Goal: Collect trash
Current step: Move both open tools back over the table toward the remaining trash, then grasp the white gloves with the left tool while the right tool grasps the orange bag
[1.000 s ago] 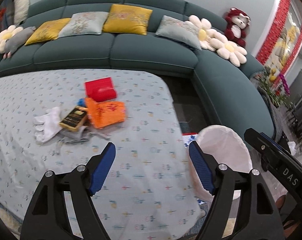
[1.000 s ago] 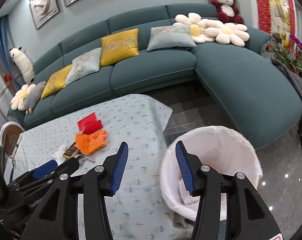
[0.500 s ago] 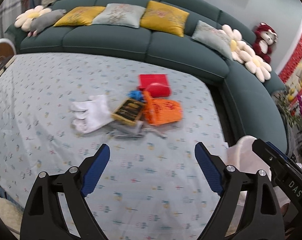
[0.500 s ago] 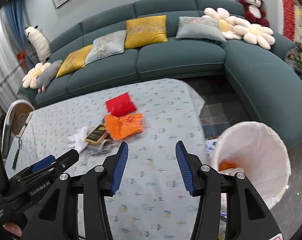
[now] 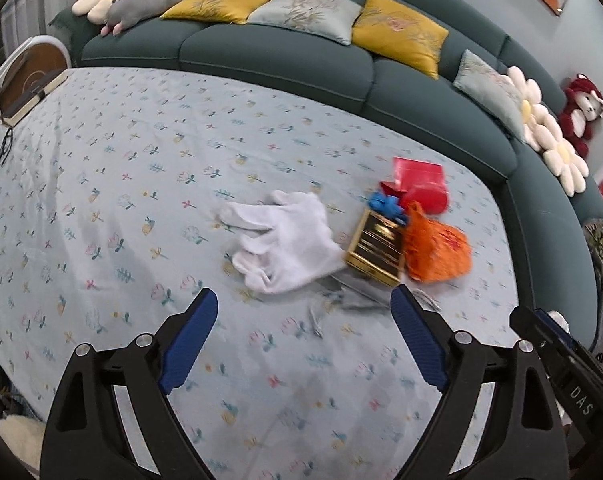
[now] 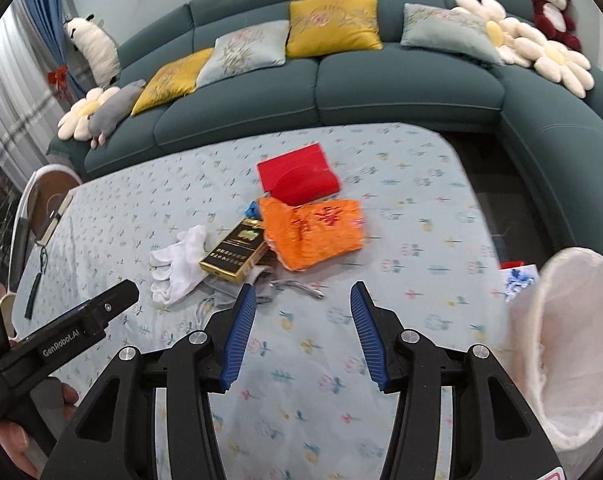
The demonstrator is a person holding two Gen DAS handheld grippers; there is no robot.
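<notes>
Left tool [image 5: 303, 338] now nearer white glove [image 5: 289, 240], bin [image 6: 573, 344] cropped

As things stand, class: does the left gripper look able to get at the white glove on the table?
Probably yes. The left gripper is open and empty, and the white glove lies just ahead of it on the tablecloth, nothing between. Only the gold box touches the glove's far edge.

White glove [image 5: 289, 240]: flat, crumpled, left of pile.
Gold-black box [image 6: 235, 255]: flat, overlapping glove.
Orange bag [image 6: 313, 232]: wrinkled, right of box.
Red packet [image 6: 297, 174]: far side.
Bin [image 6: 573, 352]: white-lined, near right, beside worktop.
</notes>
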